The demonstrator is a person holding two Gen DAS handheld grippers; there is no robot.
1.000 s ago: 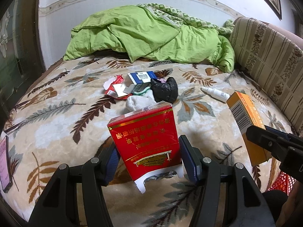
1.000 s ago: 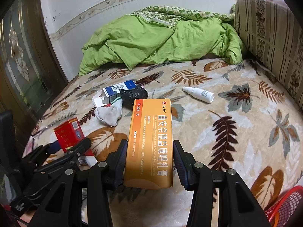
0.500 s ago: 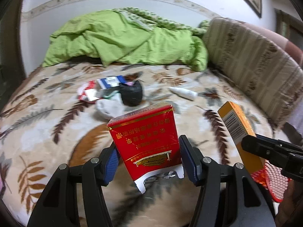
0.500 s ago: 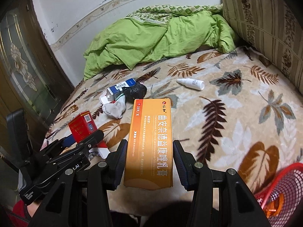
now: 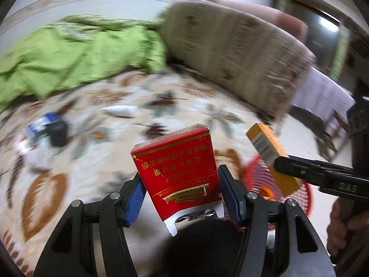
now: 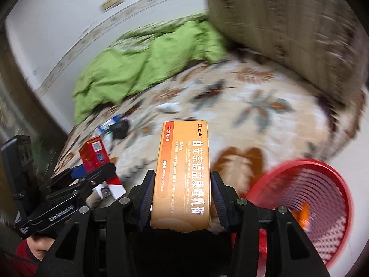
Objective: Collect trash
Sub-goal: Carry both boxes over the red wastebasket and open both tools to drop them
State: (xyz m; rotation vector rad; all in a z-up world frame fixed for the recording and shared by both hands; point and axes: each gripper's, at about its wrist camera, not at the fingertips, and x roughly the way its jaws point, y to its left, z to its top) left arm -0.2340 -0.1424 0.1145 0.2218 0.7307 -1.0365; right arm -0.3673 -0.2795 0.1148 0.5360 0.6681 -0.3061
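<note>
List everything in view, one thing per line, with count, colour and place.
red pack: 1, red and gold, in the left gripper
orange box: 1, orange, in the right gripper
basket: 1, red mesh, right of the bed
litter pile: 1 blurred cluster, blue, black, white, on the bedspread
white bottle: 1, white, on the bedspread
bedspread: 1, cream with leaf print
quilt: 1, green, far end
headboard: 1, striped tan
left gripper: 1, black, blue pads
right gripper: 1, black, blue pads

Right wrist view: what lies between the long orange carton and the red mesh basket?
Only the right gripper's own right finger and leaf-patterned bed blanket separate the long orange carton from the red mesh basket; no loose object there.
</note>
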